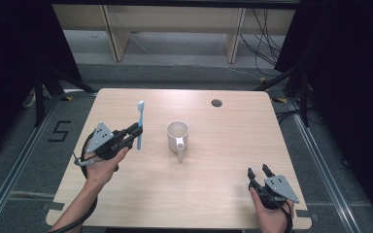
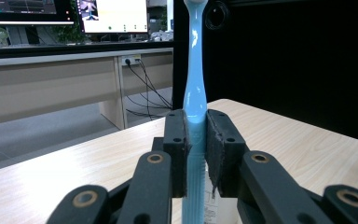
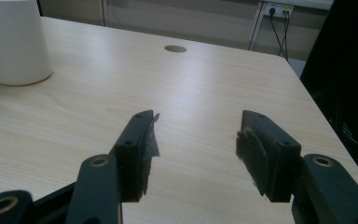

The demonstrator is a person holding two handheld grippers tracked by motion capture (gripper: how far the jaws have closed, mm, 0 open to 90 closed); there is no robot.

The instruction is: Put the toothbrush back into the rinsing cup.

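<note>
Item, nearest the viewer: right gripper (image 1: 261,171), held in a hand at the near right corner of the table (image 1: 223,194), jaws wide and empty, well apart from the rest. Item: left gripper (image 1: 137,130), jaws clamped on the lower handle of a light blue toothbrush (image 1: 140,124), held upright above the table, head uppermost, just left of the white mug (image 1: 178,136). Step judged in hand: carrying the brush to the mug; the next move calls for shifting it over the mug's mouth and lowering it handle-first before the jaws part.
</note>
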